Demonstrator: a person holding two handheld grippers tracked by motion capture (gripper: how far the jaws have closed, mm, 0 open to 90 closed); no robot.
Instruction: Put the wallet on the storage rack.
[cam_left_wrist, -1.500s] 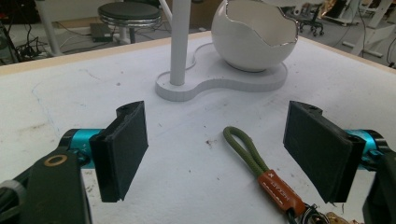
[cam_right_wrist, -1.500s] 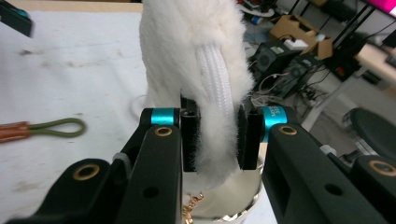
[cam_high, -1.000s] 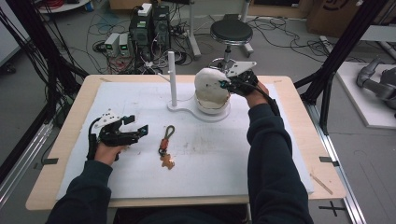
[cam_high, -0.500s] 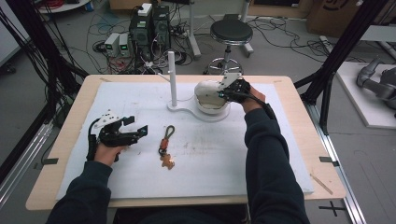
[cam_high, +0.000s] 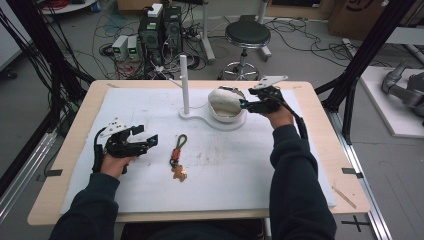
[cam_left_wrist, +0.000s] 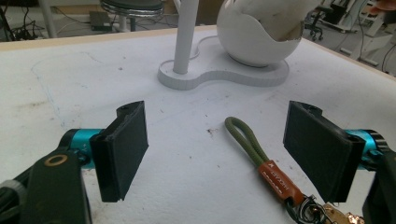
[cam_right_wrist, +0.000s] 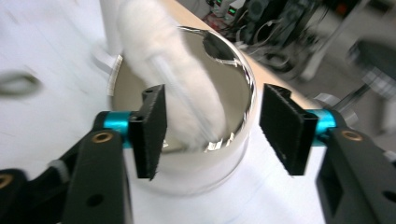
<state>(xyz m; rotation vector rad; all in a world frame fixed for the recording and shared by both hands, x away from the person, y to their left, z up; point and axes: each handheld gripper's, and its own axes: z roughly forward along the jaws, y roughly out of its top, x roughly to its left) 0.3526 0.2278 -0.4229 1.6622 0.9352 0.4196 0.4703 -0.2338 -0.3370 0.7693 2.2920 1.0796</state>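
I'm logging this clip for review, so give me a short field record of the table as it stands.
surface: white mat on a wooden table
stand: white base with an upright post
bowl: egg-shaped white shell on the stand base
right claw: at the shell's rim, jaws just opened, nothing pressed between them
left claw: open, resting on the mat, apart from the keychain
keychain: olive loop, orange tab, flat on the mat

Even, bright indoor light; heavy motion blur in right gripper view.
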